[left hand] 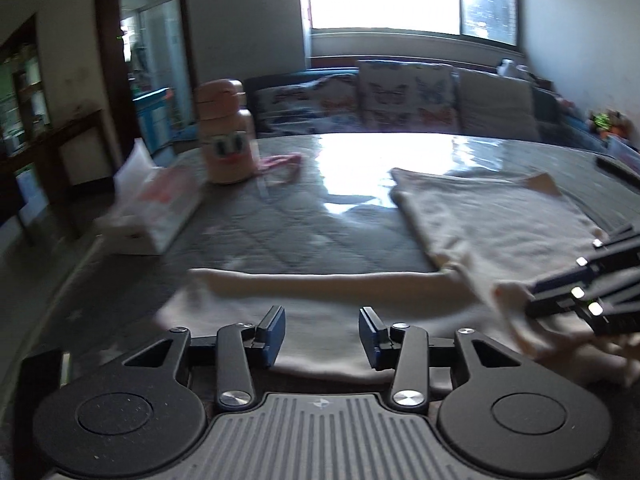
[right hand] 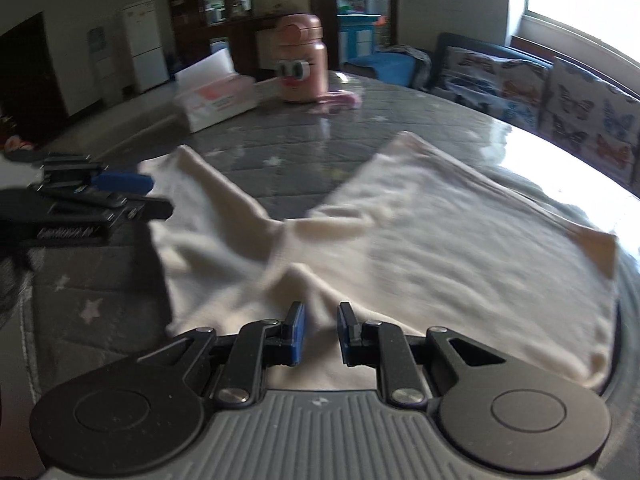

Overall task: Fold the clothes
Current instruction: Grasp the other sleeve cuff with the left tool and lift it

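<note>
A cream garment (left hand: 496, 216) lies spread on the grey quilted table cover (left hand: 280, 232), with one long part (left hand: 320, 280) stretched toward the left. My left gripper (left hand: 322, 332) hovers over the garment's near edge, jaws open, nothing pinched between them. In the right wrist view it shows at the left (right hand: 120, 192), beside the garment's left end (right hand: 192, 184). My right gripper (right hand: 320, 332) is nearly closed, with a raised fold of the cream garment (right hand: 440, 232) caught between its blue pads. From the left wrist view the right gripper (left hand: 536, 300) nips the cloth at the right.
A pink bottle with a cartoon face (left hand: 226, 136) stands at the table's far left, a pink strap (left hand: 280, 164) beside it. A white tissue box (left hand: 156, 208) sits near the left edge. A sofa with butterfly cushions (left hand: 400, 96) runs behind the table.
</note>
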